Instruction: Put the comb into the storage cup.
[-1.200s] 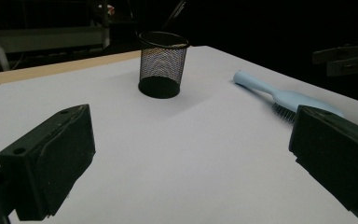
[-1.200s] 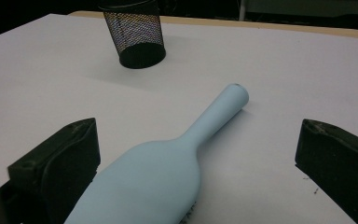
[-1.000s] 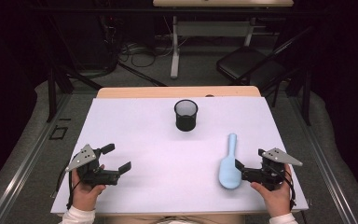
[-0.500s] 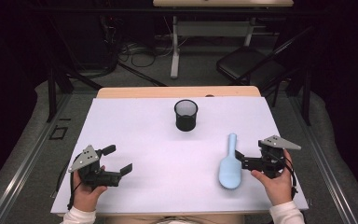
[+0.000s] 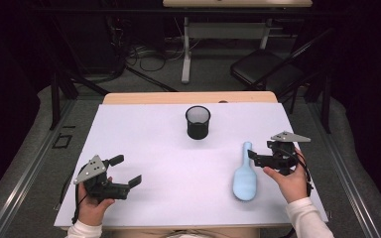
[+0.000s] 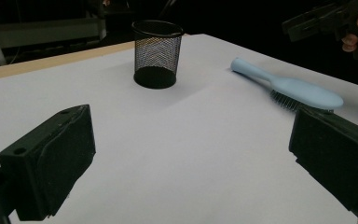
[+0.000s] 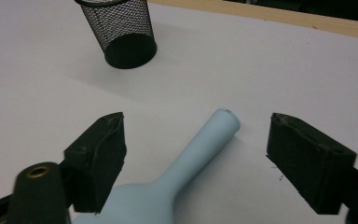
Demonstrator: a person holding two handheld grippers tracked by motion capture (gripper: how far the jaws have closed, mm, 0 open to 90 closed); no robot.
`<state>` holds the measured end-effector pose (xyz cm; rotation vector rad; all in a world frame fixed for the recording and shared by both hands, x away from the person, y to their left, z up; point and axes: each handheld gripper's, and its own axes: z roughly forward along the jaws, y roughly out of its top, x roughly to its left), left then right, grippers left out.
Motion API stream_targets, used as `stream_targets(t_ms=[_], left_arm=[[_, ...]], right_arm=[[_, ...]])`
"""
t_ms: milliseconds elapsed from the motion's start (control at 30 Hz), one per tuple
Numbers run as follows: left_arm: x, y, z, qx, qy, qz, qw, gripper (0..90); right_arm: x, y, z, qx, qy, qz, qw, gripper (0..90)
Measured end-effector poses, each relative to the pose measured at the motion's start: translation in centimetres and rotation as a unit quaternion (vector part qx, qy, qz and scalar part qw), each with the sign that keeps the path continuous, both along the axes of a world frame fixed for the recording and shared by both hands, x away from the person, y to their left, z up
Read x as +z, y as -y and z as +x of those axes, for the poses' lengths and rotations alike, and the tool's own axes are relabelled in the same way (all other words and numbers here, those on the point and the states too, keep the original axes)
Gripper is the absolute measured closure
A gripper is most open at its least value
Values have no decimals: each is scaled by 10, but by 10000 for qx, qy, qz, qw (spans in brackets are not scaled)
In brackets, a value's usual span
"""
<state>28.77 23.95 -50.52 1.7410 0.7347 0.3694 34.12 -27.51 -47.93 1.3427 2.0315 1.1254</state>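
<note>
A light blue hairbrush (image 5: 244,176) lies bristles down at the right of the white table, its handle pointing away from me toward a black mesh cup (image 5: 198,122). My right gripper (image 5: 256,157) hovers at the handle's right side. In the right gripper view the handle (image 7: 200,154) lies between the jaws. They have just been closing, and neither pad touches it. The cup (image 7: 126,32) stands beyond. My left gripper (image 5: 126,170) rests open at the front left, nothing between its fingers. The left gripper view shows the cup (image 6: 157,53) and the brush (image 6: 289,88).
The white sheet (image 5: 154,129) covers the table, with a wooden strip (image 5: 188,97) along the far edge. Beyond it, on the floor, stand a dark chair (image 5: 265,72), desk legs and cables. The other hand's gripper (image 6: 317,21) shows at the upper right of the left gripper view.
My right gripper has moved away from me and slightly up, from beside the brush head to the handle. The left gripper has stayed where it was.
</note>
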Motion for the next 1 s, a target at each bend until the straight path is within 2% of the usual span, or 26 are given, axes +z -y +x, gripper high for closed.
stream_targets(t_ms=[200, 400, 433, 533, 567, 667, 833, 933, 1000], left_arm=[[0, 1, 0, 17, -24, 16, 10000, 3], [-1, 1, 1, -5, -33, 11, 10000, 3], [-1, 1, 1, -24, -35, -5, 10000, 3], [-1, 1, 1, -23, -35, -4, 10000, 3], [-1, 1, 1, -16, -50, 12, 10000, 3], [-1, 1, 1, -20, -54, -2, 10000, 3], [-1, 1, 1, -28, -59, -14, 10000, 3], [-1, 1, 1, -33, -68, -1, 10000, 3], [-1, 0, 2, -29, -62, -2, 10000, 3]], right_arm=[[0, -3, 10, 41, -175, -48, 9998, 276], [2, -5, 20, -1, -263, -19, 9997, 279], [3, -7, 24, 50, -312, -19, 9995, 313], [5, -9, 28, 50, -376, -71, 9993, 312], [7, -11, 32, 55, -384, -185, 9991, 313], [9, -12, 35, 2, -431, -205, 9989, 317], [15, -18, 47, 2, -556, -245, 9982, 425], [14, -19, 51, -5, -595, -277, 9978, 445], [11, -22, 57, 7, -670, -289, 9973, 507]])
